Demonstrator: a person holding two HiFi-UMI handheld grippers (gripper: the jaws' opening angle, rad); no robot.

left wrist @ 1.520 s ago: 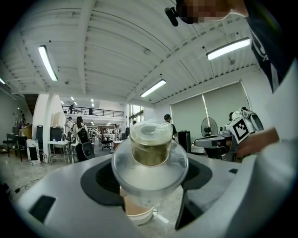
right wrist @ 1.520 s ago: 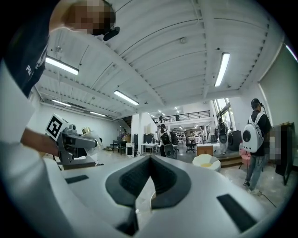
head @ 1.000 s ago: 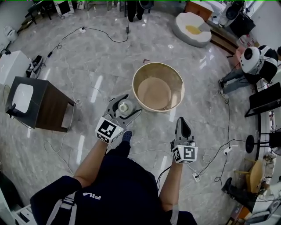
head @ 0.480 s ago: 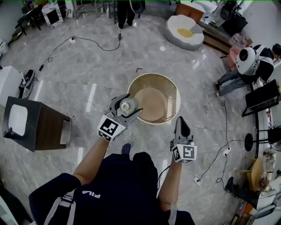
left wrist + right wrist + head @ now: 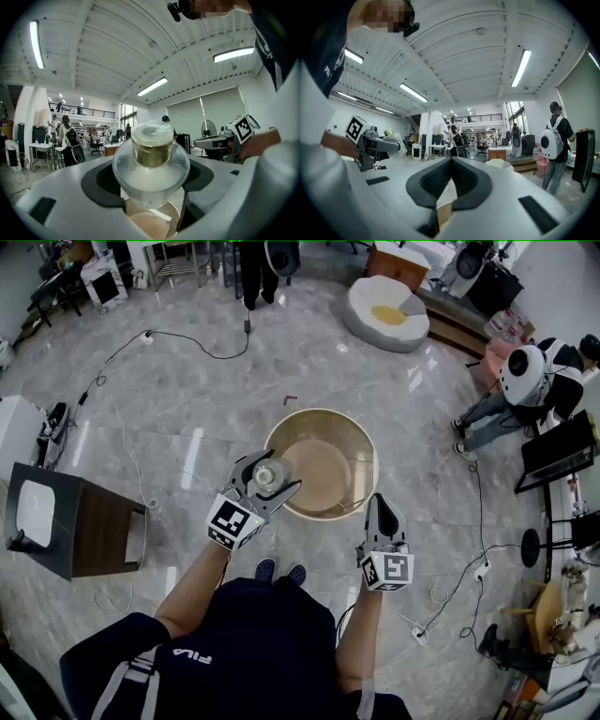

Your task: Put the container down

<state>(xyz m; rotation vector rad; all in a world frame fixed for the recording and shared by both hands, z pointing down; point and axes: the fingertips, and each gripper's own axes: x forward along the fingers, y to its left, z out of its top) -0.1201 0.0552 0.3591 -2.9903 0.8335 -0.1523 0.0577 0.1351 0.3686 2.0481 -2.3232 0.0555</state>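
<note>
The container [image 5: 263, 475] is a small clear tub with a lid and a yellowish fill. My left gripper [image 5: 272, 472] is shut on it and holds it over the near left rim of a big round wooden tub-like table [image 5: 367, 442]. In the left gripper view the container [image 5: 151, 157] sits squeezed between the two dark pads [image 5: 105, 185], tilted toward the ceiling. My right gripper [image 5: 380, 504] hangs at the table's near right edge, shut with nothing in it; its pads [image 5: 433, 180] meet in the right gripper view.
A dark side table [image 5: 89, 531] with a white object stands at the left. Cables [image 5: 178, 329] run over the marble floor. A white beanbag [image 5: 384, 306] lies at the back, and a person [image 5: 525, 376] sits at the right. My feet [image 5: 279, 571] are just short of the round table.
The person has stepped forward: the round table has come nearer, and the left gripper with the container now overlaps its near left rim. The right gripper stays shut beside it.
</note>
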